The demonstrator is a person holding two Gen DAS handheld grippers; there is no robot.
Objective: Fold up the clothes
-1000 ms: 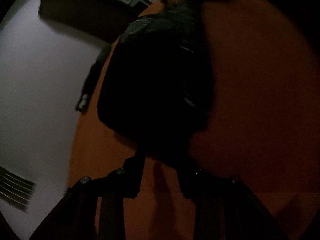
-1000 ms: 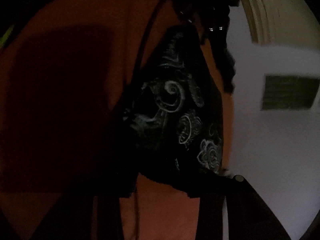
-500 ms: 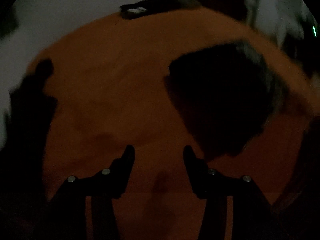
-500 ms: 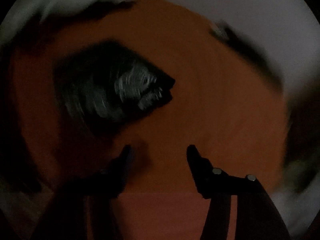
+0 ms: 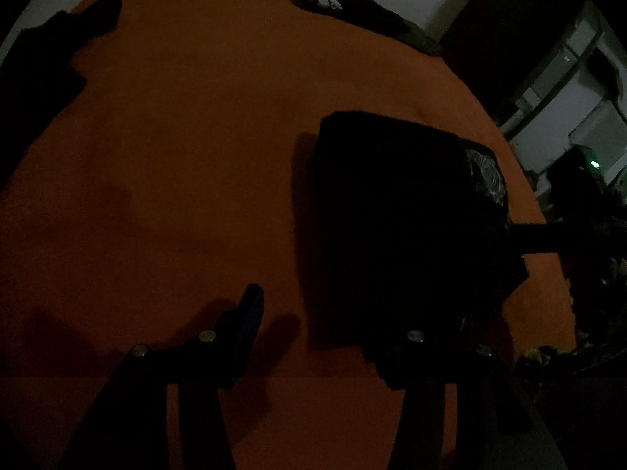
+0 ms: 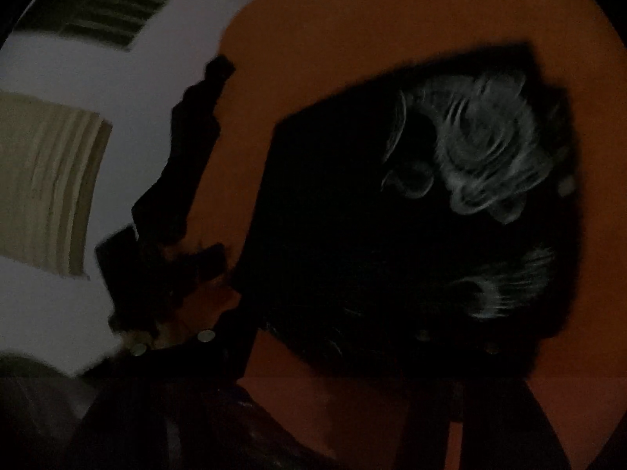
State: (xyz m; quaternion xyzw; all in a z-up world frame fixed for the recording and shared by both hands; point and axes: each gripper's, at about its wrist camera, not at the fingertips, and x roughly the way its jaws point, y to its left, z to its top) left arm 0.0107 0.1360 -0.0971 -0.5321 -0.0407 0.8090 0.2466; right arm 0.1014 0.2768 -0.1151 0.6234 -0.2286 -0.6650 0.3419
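Observation:
A black folded garment (image 5: 407, 215) lies flat on the orange table (image 5: 176, 156), right of centre in the left wrist view. My left gripper (image 5: 317, 313) hovers above the garment's near left corner, open, with bare table in most of its gap. Its right finger is lost against the dark cloth. In the blurred right wrist view the same garment (image 6: 352, 235) shows a white swirl print. My right gripper (image 6: 333, 325) hangs over the garment's near edge with its jaws apart and closing. I see no pad pressing on the cloth.
Another dark garment with a white label (image 5: 352, 4) lies at the table's far edge, and a dark cloth (image 5: 58, 39) covers the far left corner. A dark bar (image 5: 556, 239) reaches in from the right. Furniture stands beyond the table's right side; a wall vent (image 6: 106, 4) shows.
A second ago the garment hung up off the table with both grippers at its edges. It now lies folded on the table, both grippers have let go and risen, and both views have rolled.

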